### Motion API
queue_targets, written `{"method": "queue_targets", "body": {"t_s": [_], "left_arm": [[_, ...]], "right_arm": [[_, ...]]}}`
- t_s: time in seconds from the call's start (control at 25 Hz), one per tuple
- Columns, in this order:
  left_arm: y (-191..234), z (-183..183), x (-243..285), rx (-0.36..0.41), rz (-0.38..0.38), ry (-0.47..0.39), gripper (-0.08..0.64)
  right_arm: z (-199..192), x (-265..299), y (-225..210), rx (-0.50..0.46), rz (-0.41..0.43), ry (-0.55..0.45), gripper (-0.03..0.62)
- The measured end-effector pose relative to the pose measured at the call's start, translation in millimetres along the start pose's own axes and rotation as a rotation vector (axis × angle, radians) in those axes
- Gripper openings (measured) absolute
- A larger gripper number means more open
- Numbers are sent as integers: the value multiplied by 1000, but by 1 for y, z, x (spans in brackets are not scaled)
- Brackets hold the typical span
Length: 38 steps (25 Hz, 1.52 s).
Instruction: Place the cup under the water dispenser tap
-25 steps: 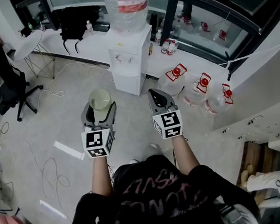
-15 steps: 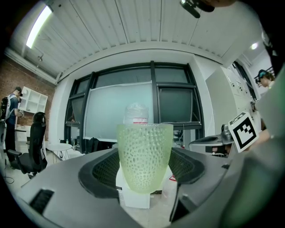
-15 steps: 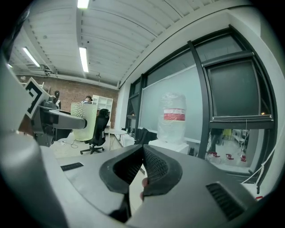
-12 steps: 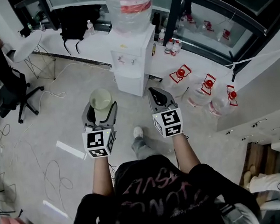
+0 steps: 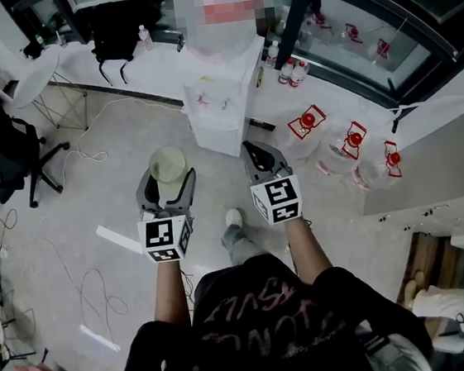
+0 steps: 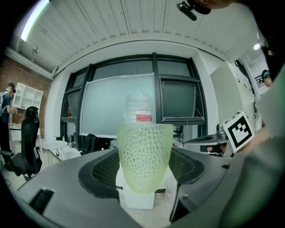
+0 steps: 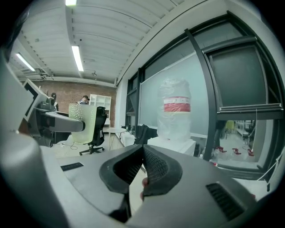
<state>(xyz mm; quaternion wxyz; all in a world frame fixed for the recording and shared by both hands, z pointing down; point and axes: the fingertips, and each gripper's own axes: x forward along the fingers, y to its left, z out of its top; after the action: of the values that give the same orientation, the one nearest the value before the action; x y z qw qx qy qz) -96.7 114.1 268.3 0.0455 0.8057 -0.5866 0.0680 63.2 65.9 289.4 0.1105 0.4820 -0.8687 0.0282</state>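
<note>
Foot (image 5: pixel 232 218) stepped forward toward dispenser (image 5: pixel 222 115). Left tool (image 5: pixel 166 184) clamps cup (image 5: pixel 167 163) upright; right tool (image 5: pixel 262 159) closed, empty. Risk: walking sway tilts cup, misaligning with tap (image 5: pixel 204 100).

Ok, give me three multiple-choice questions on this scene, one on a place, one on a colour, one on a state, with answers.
1. Where does the white water dispenser stand? A beside the black chair; B ahead of the person; C on the round table.
2. What colour is the dimpled translucent cup? A red; B blue; C pale green.
3. How is the right gripper? A shut, empty; B shut on the cup; C wide open.
Answers: 1 B, the head view shows it straight ahead; 2 C, it looks green in the left gripper; 3 A, its jaws meet with nothing between.
</note>
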Motion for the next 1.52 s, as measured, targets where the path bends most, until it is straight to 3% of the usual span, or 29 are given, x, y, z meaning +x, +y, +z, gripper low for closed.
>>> {"method": "queue_targets", "body": {"t_s": [0.36, 0.76, 1.08, 1.52], "left_arm": [[28, -1, 84, -16, 3, 20, 354], [59, 12, 132, -8, 43, 21, 354], [72, 19, 159, -1, 63, 17, 354], [64, 12, 191, 5, -6, 24, 354]], "right_arm": [[-1, 85, -35, 0, 46, 33, 14], [15, 158, -36, -35, 147, 26, 14], [8, 176, -65, -13, 122, 33, 14], [-12, 166, -96, 37, 25, 61, 14]]}}
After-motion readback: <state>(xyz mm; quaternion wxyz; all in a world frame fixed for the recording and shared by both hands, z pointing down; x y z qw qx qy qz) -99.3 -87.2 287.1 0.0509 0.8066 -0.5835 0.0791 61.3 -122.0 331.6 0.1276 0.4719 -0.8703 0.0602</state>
